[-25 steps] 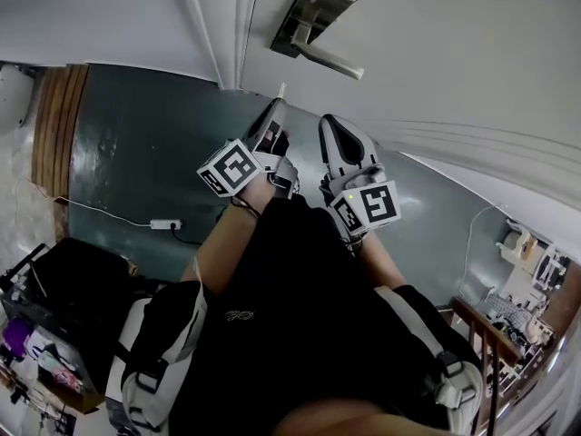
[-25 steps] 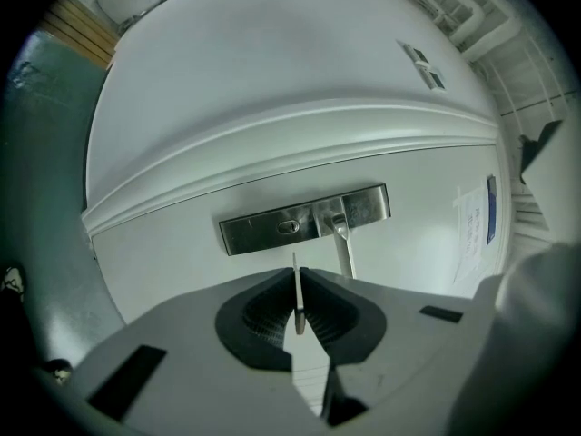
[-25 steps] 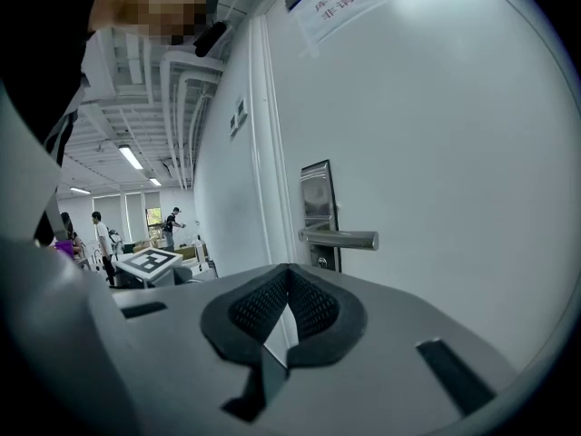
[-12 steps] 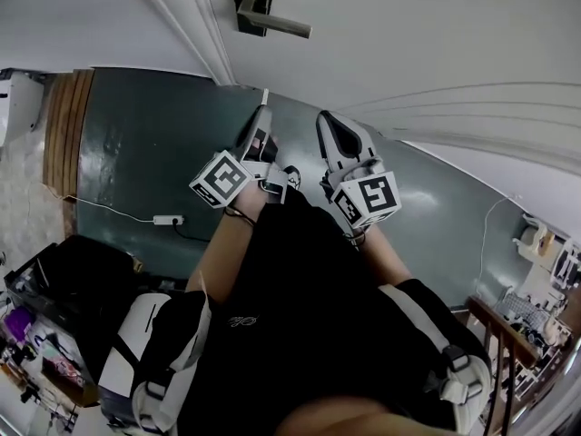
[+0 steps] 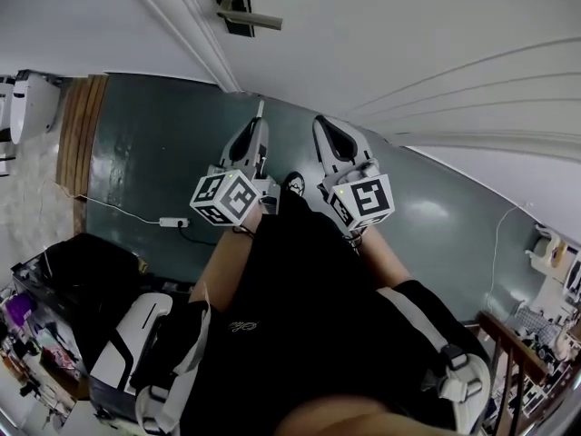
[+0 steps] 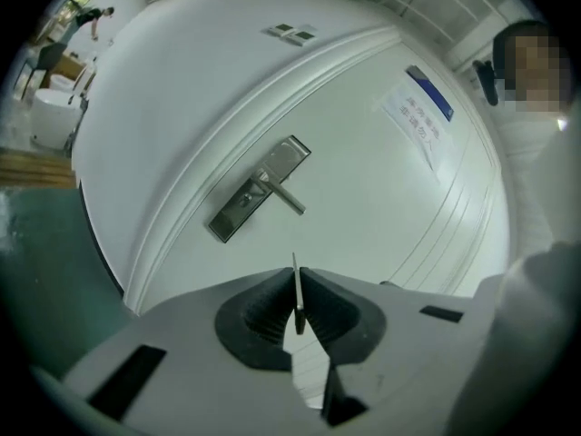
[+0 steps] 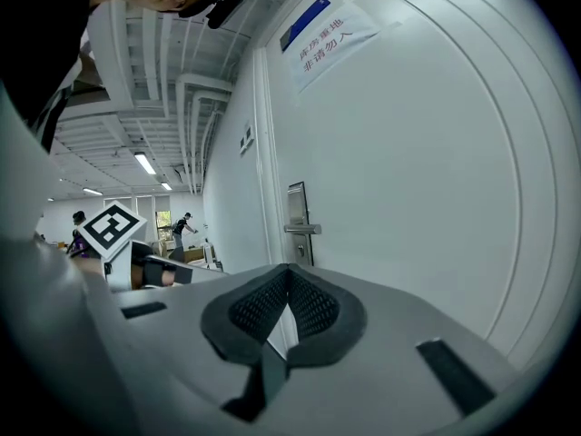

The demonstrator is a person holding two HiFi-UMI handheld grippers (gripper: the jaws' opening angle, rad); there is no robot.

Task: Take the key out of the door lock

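White door (image 5: 408, 25) farther off now, lock plate (image 5: 238, 3) slid to the top edge. Drawn back from it, left hand-held gripper (image 6: 298, 284) clamped on what looks like the key (image 6: 296, 266), clear of that plate; right hand-held gripper (image 7: 289, 284) closed, empty. Extraction seemingly done.

Dark green floor (image 5: 145, 143) carries a white power strip (image 5: 169, 222) and its thin cable (image 5: 113, 209)

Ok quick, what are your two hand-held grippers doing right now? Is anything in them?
Left hand-held gripper: closed on a thin flat silver metal key.
Right hand-held gripper: closed, holding nothing.
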